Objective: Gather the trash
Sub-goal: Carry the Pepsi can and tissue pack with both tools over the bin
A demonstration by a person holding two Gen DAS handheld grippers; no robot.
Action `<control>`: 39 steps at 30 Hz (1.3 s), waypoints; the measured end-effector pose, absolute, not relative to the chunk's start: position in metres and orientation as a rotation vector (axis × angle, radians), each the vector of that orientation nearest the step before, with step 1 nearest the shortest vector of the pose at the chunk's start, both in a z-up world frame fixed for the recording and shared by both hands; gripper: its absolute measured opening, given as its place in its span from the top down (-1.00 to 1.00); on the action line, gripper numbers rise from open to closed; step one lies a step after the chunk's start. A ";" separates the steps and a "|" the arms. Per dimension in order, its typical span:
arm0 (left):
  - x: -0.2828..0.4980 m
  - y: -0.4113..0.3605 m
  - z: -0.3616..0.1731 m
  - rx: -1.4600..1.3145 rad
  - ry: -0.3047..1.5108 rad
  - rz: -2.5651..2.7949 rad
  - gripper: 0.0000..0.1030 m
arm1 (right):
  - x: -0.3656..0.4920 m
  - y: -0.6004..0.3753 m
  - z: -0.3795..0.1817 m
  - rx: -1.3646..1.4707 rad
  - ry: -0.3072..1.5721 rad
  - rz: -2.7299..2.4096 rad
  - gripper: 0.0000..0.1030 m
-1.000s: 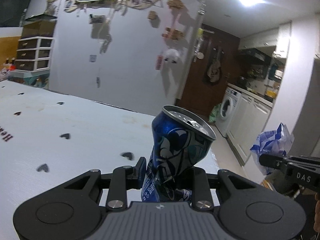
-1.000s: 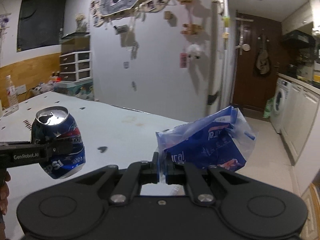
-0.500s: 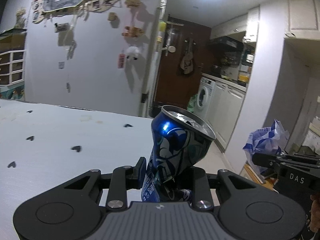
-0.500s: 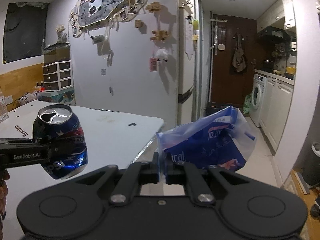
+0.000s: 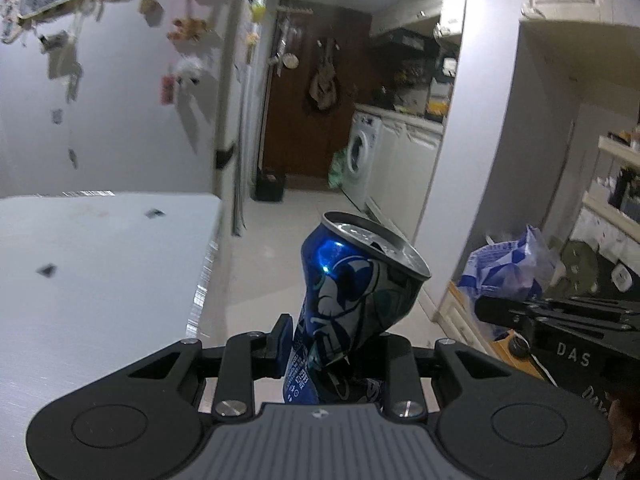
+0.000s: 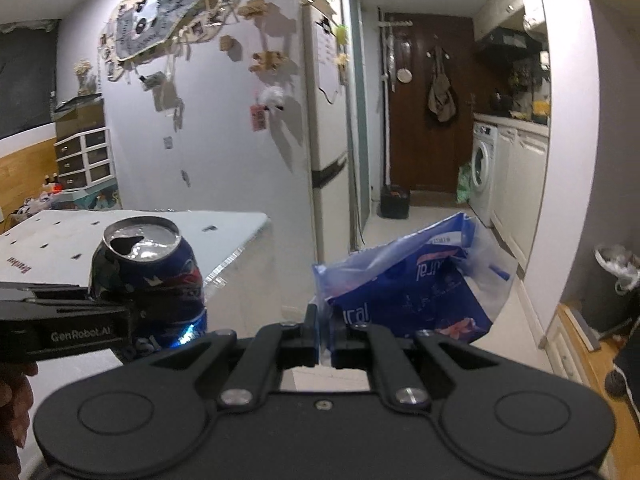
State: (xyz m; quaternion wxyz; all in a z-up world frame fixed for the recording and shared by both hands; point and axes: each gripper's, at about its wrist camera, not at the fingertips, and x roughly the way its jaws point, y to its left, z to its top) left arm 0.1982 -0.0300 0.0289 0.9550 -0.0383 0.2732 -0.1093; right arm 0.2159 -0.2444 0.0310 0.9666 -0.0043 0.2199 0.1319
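The left hand-held gripper (image 5: 334,354) is clamping a dented blue can (image 5: 352,300) between its pads, gripping it low on the body so that the can is leaning to the right with its opened top facing up. The can is hanging in the air just past the right edge of the desk (image 5: 100,264), over the pale floor (image 5: 280,232). In the right wrist view the same can (image 6: 156,276) is showing to the left, in front of the desk's corner.

The right hand-held gripper (image 6: 325,330) is closed tight on the edge of a crumpled blue plastic bag (image 6: 412,288), which is sticking out ahead of the fingers and to their right. The bag is also off the desk, further right of it than the can, above the floor. Beyond the desk, a white fridge (image 6: 328,140) is standing, and a washer (image 6: 482,168) is sitting further down the kitchen. A bin (image 6: 618,280) with a white liner is standing at the far right.
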 end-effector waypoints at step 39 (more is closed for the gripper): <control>0.370 -0.100 -0.273 -0.096 1.303 -0.208 0.45 | 0.360 -0.305 -0.280 0.283 1.262 0.248 0.88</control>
